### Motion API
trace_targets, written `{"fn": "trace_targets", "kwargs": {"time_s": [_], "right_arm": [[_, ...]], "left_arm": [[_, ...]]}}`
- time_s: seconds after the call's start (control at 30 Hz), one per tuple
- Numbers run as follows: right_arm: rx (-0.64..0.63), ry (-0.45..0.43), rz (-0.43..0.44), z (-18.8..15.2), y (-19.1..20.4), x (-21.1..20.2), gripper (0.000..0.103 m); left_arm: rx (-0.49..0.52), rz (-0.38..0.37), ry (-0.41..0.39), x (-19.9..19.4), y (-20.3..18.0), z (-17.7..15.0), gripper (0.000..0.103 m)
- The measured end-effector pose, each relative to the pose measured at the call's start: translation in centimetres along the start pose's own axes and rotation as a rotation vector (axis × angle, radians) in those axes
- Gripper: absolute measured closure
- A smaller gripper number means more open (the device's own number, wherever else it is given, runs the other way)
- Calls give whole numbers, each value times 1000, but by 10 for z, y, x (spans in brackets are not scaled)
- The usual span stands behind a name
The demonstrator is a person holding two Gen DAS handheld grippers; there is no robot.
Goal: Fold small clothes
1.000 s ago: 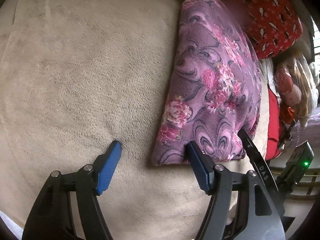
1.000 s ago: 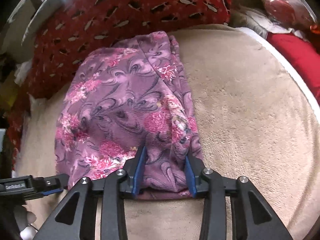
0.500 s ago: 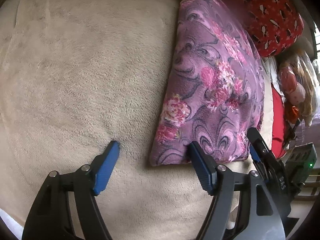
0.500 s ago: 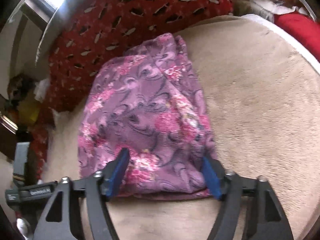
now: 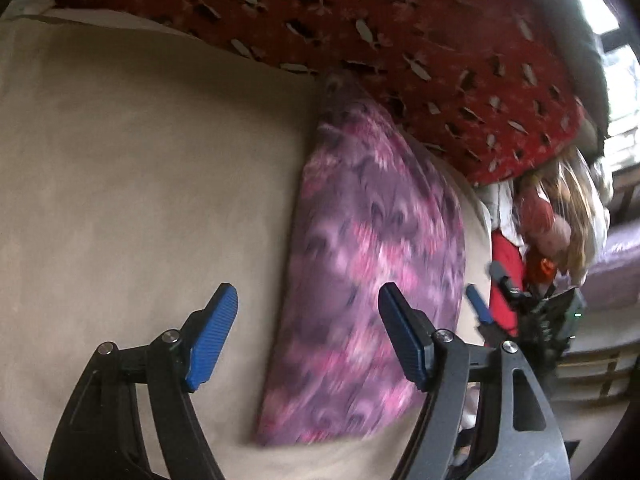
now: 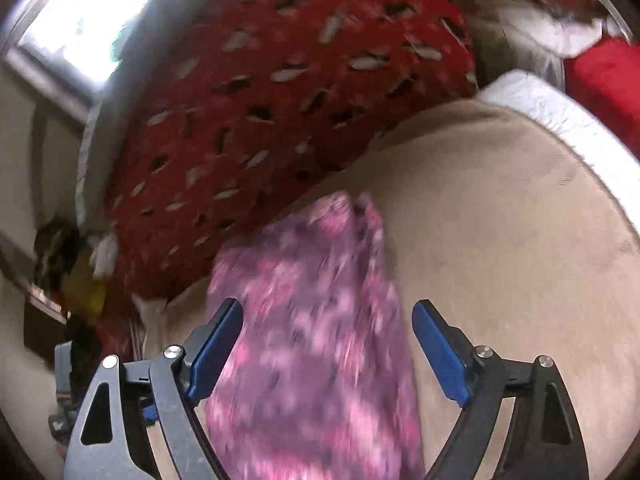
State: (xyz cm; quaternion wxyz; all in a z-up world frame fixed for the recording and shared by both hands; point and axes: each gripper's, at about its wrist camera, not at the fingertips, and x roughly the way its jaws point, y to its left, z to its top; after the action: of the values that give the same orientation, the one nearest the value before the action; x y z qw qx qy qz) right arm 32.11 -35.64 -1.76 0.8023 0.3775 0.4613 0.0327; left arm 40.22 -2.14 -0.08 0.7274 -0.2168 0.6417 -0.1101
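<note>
Folded purple floral garment point(image 5: 372, 280) lying flat as a long narrow bundle on a beige plush blanket point(image 5: 140, 184), far end tucked against a red patterned cushion point(image 5: 420, 52). Blurred in both views, so creases and edges hard to read. Seen again from the right wrist point(image 6: 316, 344), running away from the camera toward the same cushion point(image 6: 280, 92), blanket point(image 6: 500, 216) spreading to its right.

Left gripper point(image 5: 308, 336) hanging over the near end of the garment, jaws wide apart, holding nothing (left blue pad over bare blanket, right pad over the cloth's right half). Whether the pads touch the fabric: cannot tell.

Right gripper point(image 6: 328, 348) also with jaws wide apart and nothing clamped, the two blue pads flanking the bundle, left pad at its left edge, right pad over the blanket just beside its right edge. Part of that gripper also visible at the right of the left wrist view point(image 5: 500, 308), just beyond the garment's far side.

Farther out: a white quilted edge point(image 6: 552, 108) beneath the blanket's rim, a red fabric item point(image 5: 508, 280) beside the bed, a heap of bagged odds and ends point(image 5: 560, 208) behind it, and a bright window point(image 6: 88, 28) above the cushion.
</note>
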Motion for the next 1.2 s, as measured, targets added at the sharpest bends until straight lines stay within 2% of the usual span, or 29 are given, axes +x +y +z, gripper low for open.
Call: {"fn": "trace_targets", "kwargs": {"time_s": [0.07, 0.1, 0.13, 0.17, 0.27, 0.3, 0.37, 0.4, 0.47, 0.5, 0.57, 0.6, 0.67, 0.7, 0.77, 0.8, 0.87, 0.9, 1.0, 1.03, 1.1, 1.17, 1.2], "right_arm": [[-14, 22, -16, 7, 5, 24, 29], [-57, 47, -22, 11, 12, 39, 51], [-105, 68, -36, 13, 19, 46, 87], [-155, 61, -40, 14, 25, 47, 95], [-205, -84, 49, 17, 25, 21, 96], [-184, -100, 39, 18, 18, 20, 97], [-96, -25, -27, 17, -11, 38, 98], [-55, 57, -60, 12, -28, 53, 97], [-33, 29, -19, 11, -33, 39, 96], [-43, -9, -12, 12, -27, 23, 89], [-86, -69, 76, 12, -13, -1, 89], [-105, -84, 123, 9, -6, -10, 89], [-155, -74, 147, -1, 10, -13, 88], [-183, -65, 137, -6, 16, -10, 88], [-259, -3, 57, -25, 23, 12, 85], [-302, 93, -17, -32, 23, 32, 86], [-377, 67, -54, -41, 33, 21, 88], [-391, 72, -61, -42, 38, 14, 82], [-447, 41, -9, -51, 47, -14, 80], [-466, 41, 8, -62, 46, -23, 75], [-499, 80, -23, -78, 38, -22, 69], [-554, 125, -87, -99, 24, -14, 70], [-576, 106, -87, -105, 23, -20, 69]], "left_arm": [[-2, 9, 27, 19, -10, 16, 31], [2, 17, 30, 26, -16, 20, 31], [8, 22, 32, 32, -21, 25, 31], [9, 26, 28, 38, -23, 31, 31], [-25, 37, 14, 54, -20, 43, 31], [-45, 55, 27, 64, -15, 47, 31], [-69, 46, 37, 74, -10, 48, 31], [-63, 42, 31, 70, -12, 48, 31], [-38, 38, 25, 58, -14, 43, 33], [-30, 31, 18, 52, -14, 40, 33], [-39, -26, -11, 33, -8, 30, 33], [-47, -51, -22, 27, -7, 24, 33], [-55, -57, -36, 23, -5, 12, 33], [-55, -38, -29, 27, -4, 4, 33], [-41, 39, 22, 45, -3, -6, 32], [-24, 46, 11, 47, -4, -11, 32], [-17, 43, 6, 34, -7, -15, 33], [-21, 19, 4, 27, -8, -18, 34], [-21, -40, -30, 4, -8, -35, 34], [-14, -47, -36, 2, -8, -43, 34], [2, -10, -26, 8, -8, -60, 34], [22, 51, 23, 29, -8, -69, 34], [40, 69, 33, 37, -9, -73, 34]]}}
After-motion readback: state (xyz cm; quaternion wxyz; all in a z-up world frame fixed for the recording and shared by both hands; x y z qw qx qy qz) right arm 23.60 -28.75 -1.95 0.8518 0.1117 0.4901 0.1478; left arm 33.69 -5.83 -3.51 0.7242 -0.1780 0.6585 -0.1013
